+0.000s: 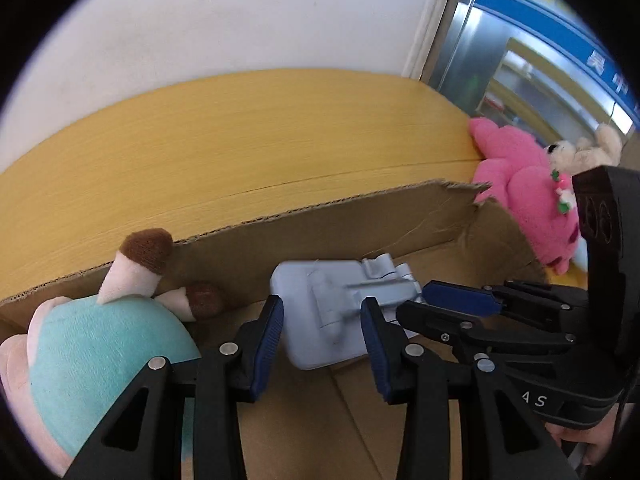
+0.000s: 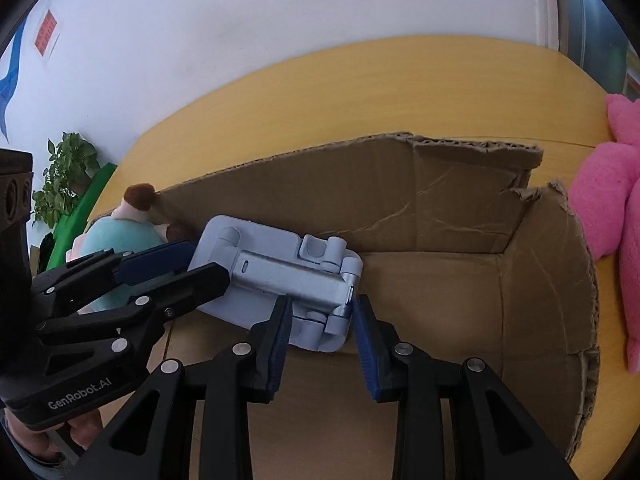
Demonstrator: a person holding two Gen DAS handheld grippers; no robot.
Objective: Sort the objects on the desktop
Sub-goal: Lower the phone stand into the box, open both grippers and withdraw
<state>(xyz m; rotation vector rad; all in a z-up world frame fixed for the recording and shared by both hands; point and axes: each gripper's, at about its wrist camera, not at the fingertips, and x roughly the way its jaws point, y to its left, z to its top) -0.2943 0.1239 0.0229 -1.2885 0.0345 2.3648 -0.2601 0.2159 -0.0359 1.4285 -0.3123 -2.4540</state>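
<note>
A pale blue folding phone stand (image 1: pixel 332 312) (image 2: pixel 276 276) is inside an open cardboard box (image 1: pixel 320 232) (image 2: pixel 440 216). My left gripper (image 1: pixel 322 320) is open, its fingers on either side of the stand without closing on it. My right gripper (image 2: pixel 320 312) is shut on the stand's lower hinged end. It also shows in the left wrist view (image 1: pixel 460 304), reaching in from the right. A teal and pink plush with brown mushroom horns (image 1: pixel 100 340) (image 2: pixel 120 236) lies in the box's left end.
The box sits on a yellow wooden table (image 1: pixel 260 140) (image 2: pixel 400 88) against a white wall. A pink plush (image 1: pixel 528 188) (image 2: pixel 612 184) and a cream plush (image 1: pixel 588 152) lie right of the box. A potted plant (image 2: pixel 64 176) stands at far left.
</note>
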